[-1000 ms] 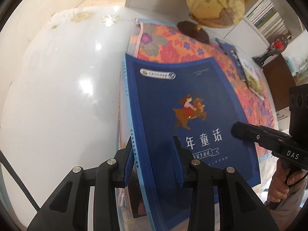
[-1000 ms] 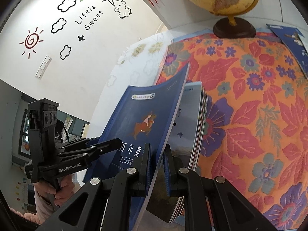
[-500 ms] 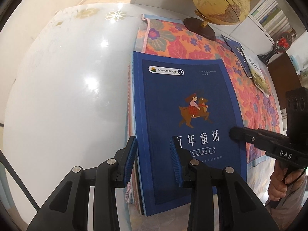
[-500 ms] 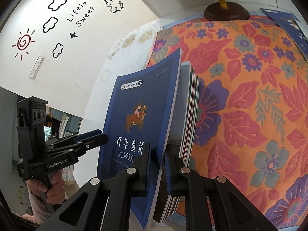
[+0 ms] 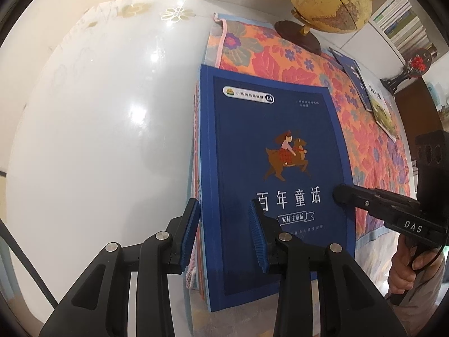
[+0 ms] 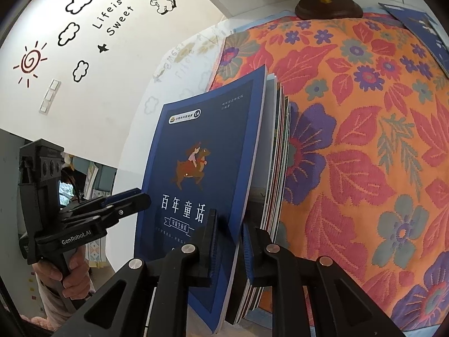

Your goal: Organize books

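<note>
A dark blue storybook with a girl riding a deer on its cover lies on top of a stack of thin books at the left edge of the flowered cloth. My left gripper points steeply down over the stack's spine edge. One pad sits beside the spines and the other over the cover, with nothing pinched. My right gripper has the blue book's free edge between its jaws, which are opening. One finger lies over the cover and one beneath it above the stack.
A glossy white table stretches to the left. A globe stands on the cloth at the back. Two more books lie on the cloth's far right. A person's hand holds the right gripper's handle.
The blue book, tilted up one second ago, has come down flat onto the stack. The right gripper's jaws have parted slightly around its edge.
</note>
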A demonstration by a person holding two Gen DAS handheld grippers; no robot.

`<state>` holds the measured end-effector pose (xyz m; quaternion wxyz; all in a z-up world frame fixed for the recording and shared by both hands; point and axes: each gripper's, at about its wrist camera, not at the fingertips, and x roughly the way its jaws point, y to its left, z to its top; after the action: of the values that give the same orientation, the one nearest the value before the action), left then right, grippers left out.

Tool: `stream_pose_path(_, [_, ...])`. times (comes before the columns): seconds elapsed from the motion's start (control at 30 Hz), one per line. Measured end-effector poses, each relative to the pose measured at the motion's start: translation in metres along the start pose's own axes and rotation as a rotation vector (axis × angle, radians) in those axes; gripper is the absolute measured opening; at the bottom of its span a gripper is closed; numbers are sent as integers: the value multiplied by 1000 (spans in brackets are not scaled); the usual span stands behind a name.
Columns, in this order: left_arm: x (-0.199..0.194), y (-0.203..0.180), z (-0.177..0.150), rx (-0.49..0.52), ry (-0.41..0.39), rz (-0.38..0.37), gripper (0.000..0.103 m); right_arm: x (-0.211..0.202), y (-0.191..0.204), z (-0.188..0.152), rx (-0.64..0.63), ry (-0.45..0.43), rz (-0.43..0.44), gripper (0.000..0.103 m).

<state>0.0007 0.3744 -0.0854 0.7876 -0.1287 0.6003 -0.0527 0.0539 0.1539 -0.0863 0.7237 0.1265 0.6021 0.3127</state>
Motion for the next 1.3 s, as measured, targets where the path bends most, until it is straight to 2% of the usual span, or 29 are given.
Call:
stream_pose_path(0.13, [1, 0, 1, -1, 3, 37, 33, 0, 6, 1, -9, 18, -54, 17])
stream_pose_path(0.23, [-4, 0, 7, 3, -18, 111, 33, -2, 19, 3, -39, 36, -204, 17])
stream_pose_path(0.27, [-6, -1, 9, 13, -25, 159, 33, -2, 19, 3, -46, 37, -225, 17])
stream_pose_path(0.33, [-9, -4, 14, 32, -32, 216, 33, -6, 15, 5, -34, 33, -217, 17])
stream_pose_path(0.4, [-14, -10, 20, 42, -49, 232, 33, -12, 4, 5, -8, 29, -179, 17])
stream_pose_path(0.47, [-21, -20, 27, 41, -70, 214, 35, -23, -7, 5, 5, 3, -156, 17])
stream_pose_path(0.6, [-27, -56, 47, 72, -127, 155, 37, -67, -40, 6, 57, -115, -104, 17])
stream_pose_path(0.73, [-15, -110, 70, 122, -154, 111, 37, -122, -85, 10, 101, -236, -138, 17])
stream_pose_path(0.87, [10, -181, 90, 192, -153, 51, 37, -175, -140, 10, 155, -334, -162, 17])
stream_pose_path(0.93, [23, -213, 97, 224, -154, 23, 37, -198, -166, 10, 178, -372, -166, 23])
stream_pose_path(1.0, [37, -251, 104, 251, -163, -14, 37, -220, -192, 9, 208, -414, -172, 41])
stream_pose_path(1.17, [80, -327, 124, 259, -164, -131, 41, -257, -258, 19, 268, -479, -214, 41])
stream_pose_path(1.3, [128, -370, 136, 272, -149, -129, 41, -263, -315, 34, 306, -508, -258, 41])
